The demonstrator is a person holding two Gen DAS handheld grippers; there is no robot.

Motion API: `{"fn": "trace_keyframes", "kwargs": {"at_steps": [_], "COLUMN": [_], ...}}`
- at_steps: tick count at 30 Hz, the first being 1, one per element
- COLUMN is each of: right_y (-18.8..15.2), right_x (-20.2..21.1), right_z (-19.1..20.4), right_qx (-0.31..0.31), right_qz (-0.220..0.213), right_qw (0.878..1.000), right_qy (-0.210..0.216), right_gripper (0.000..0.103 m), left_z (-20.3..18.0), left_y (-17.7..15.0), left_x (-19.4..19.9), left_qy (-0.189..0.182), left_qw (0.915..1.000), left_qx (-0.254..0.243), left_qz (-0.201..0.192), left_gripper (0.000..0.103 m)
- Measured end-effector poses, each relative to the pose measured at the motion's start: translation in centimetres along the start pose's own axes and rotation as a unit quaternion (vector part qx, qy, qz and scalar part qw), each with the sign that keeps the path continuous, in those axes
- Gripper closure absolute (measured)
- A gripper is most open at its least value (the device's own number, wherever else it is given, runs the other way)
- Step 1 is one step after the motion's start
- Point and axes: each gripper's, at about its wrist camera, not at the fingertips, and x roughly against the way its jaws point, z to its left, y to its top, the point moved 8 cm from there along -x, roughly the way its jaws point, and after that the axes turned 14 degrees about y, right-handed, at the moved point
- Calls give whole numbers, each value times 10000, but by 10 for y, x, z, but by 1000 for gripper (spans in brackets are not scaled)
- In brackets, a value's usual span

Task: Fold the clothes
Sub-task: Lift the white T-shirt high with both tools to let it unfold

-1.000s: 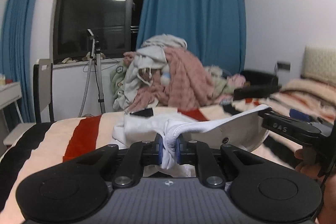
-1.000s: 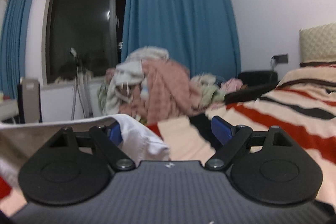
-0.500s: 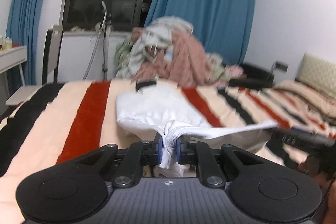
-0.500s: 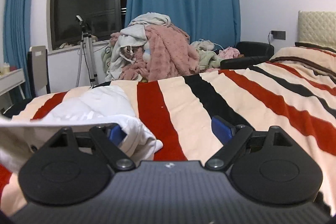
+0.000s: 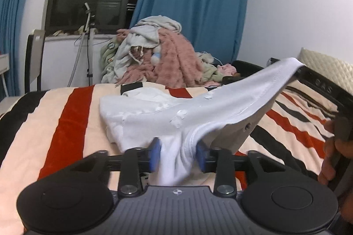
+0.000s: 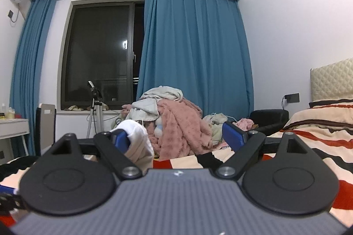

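Left tongs [image 5: 177, 156] have just been opening; right tongs [image 6: 178, 139] spread wide, raised level.

A home bedroom: striped bed [image 6: 313, 146], padded headboard [image 6: 331, 80], blue curtains [image 6: 194, 54], heaped laundry [image 6: 172, 122] beneath the window [image 6: 99, 54].
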Motion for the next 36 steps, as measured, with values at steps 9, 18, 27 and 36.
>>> {"fn": "trace_keyframes", "kwargs": {"at_steps": [9, 18, 27, 36], "right_y": [-1, -3, -39, -59], "right_x": [3, 4, -24, -35], "right_z": [21, 16, -9, -7], "right_qx": [143, 143, -241, -35], "right_qz": [80, 83, 1004, 1164], "right_qw": [9995, 9999, 9938, 9913], "right_qy": [286, 10, -416, -615], "right_gripper": [17, 17, 17, 17], "left_z": [-35, 28, 63, 57], "left_y": [-17, -13, 13, -33], "left_x": [-17, -37, 10, -44], "left_qy": [270, 1028, 1797, 2443], "left_qw": [9966, 9890, 9781, 9640], "left_qx": [-773, 902, 1015, 402], "left_qz": [-67, 558, -283, 971], "left_gripper": [36, 24, 20, 16]}}
